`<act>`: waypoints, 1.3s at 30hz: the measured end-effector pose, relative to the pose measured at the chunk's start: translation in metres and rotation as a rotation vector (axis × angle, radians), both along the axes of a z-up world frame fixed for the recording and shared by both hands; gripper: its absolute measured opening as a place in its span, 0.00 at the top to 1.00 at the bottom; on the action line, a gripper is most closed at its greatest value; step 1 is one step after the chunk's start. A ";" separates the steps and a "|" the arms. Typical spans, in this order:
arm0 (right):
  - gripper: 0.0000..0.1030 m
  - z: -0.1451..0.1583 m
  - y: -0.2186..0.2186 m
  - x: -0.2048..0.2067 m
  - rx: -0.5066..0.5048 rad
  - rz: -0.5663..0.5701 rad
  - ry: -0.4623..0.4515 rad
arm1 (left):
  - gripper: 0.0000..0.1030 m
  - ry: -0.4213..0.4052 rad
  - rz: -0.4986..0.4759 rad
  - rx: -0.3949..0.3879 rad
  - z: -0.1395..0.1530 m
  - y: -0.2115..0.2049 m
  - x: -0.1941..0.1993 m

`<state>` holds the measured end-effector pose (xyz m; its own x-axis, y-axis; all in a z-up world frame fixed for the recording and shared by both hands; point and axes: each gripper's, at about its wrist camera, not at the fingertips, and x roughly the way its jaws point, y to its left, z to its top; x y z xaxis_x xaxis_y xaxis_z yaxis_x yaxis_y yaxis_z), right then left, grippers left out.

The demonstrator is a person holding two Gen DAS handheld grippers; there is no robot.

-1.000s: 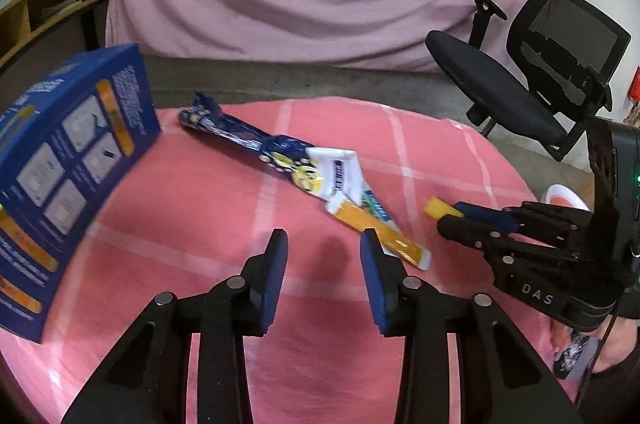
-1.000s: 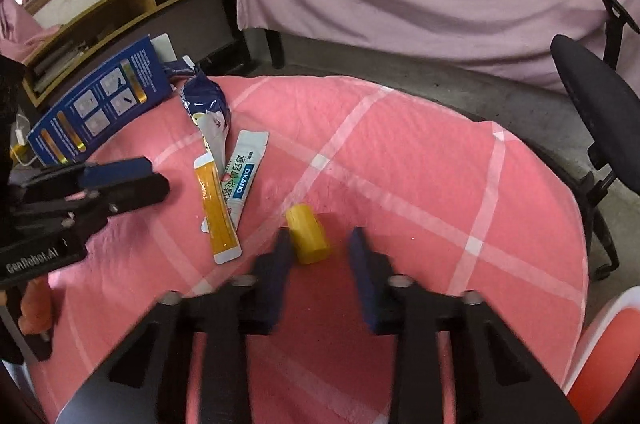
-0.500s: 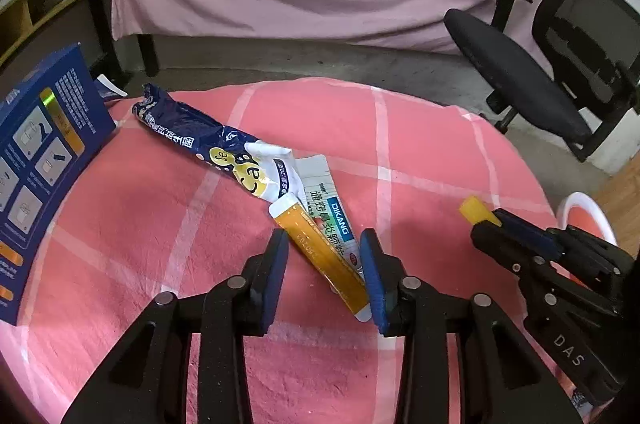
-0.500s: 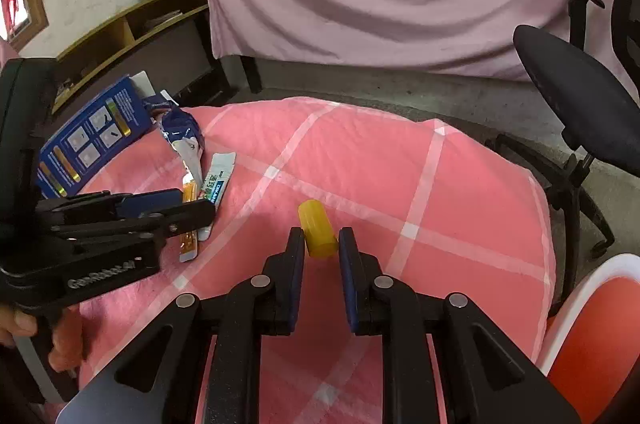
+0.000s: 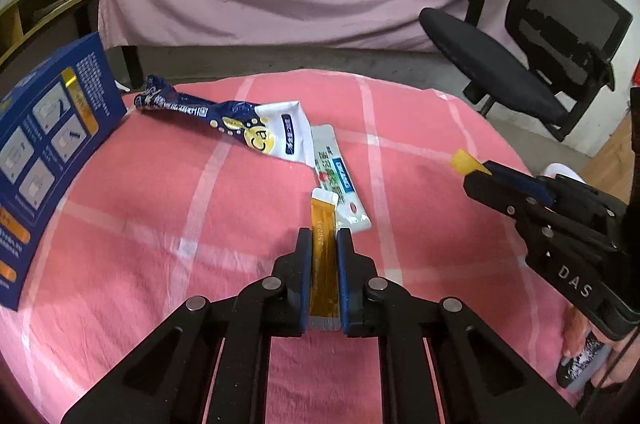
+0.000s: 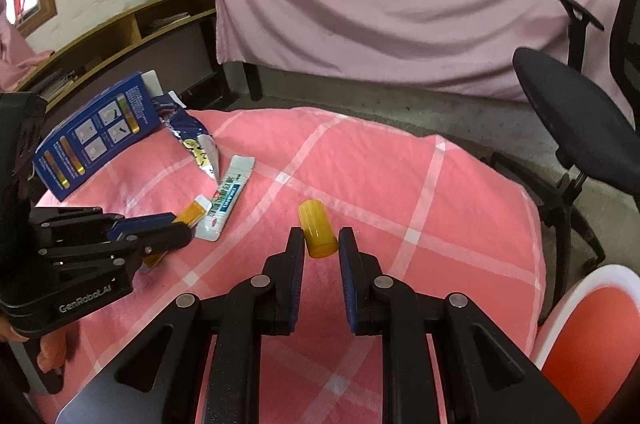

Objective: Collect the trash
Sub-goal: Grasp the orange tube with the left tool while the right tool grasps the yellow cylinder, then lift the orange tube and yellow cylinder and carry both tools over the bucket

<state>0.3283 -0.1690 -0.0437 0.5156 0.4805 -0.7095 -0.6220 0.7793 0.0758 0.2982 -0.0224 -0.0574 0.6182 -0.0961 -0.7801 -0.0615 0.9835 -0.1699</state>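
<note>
Left gripper point(image 5: 324, 244) (closing) — orange sachet point(image 5: 323, 264) pinched

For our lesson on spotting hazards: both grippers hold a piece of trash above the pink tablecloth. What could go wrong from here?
1. The left gripper, whose jaws have just been closing, pinches the thin orange sachet by its edges; it may buckle and slip out.
2. The white sachet lies against it and could be dragged along.
3. The right gripper holds the smooth yellow capsule only at its fingertips; it could pop free and roll off.
</note>
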 end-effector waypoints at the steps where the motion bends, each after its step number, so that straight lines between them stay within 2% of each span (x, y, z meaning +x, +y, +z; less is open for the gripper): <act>1: 0.85 0.002 0.000 -0.003 0.003 0.002 -0.012 | 0.92 -0.005 -0.003 -0.006 0.001 0.000 -0.004; 2: 0.85 0.003 0.000 -0.006 0.005 0.002 -0.022 | 0.98 -0.010 -0.006 -0.011 0.002 0.000 -0.006; 6: 0.85 0.011 -0.004 -0.019 0.034 0.000 -0.083 | 0.98 -0.044 -0.012 -0.055 0.005 -0.001 -0.023; 10: 0.85 0.016 -0.007 -0.029 0.054 -0.001 -0.113 | 0.98 -0.072 -0.009 -0.063 0.011 -0.004 -0.033; 13: 0.85 0.021 -0.012 -0.036 0.078 -0.012 -0.150 | 0.98 -0.125 -0.015 -0.058 0.020 -0.007 -0.043; 21: 0.85 0.044 -0.037 -0.061 0.187 -0.070 -0.321 | 0.98 -0.345 -0.015 -0.028 0.056 -0.027 -0.064; 26: 0.85 0.063 -0.057 -0.083 0.244 -0.122 -0.486 | 0.98 -0.496 -0.017 -0.022 0.083 -0.045 -0.073; 29: 0.85 0.074 -0.070 -0.097 0.275 -0.175 -0.593 | 0.98 -0.578 -0.045 -0.008 0.099 -0.057 -0.077; 35: 0.85 0.091 -0.102 -0.115 0.336 -0.304 -0.738 | 0.98 -0.709 -0.117 0.027 0.119 -0.088 -0.085; 39: 0.85 0.095 -0.125 -0.120 0.356 -0.376 -0.785 | 0.98 -0.760 -0.184 0.046 0.127 -0.112 -0.085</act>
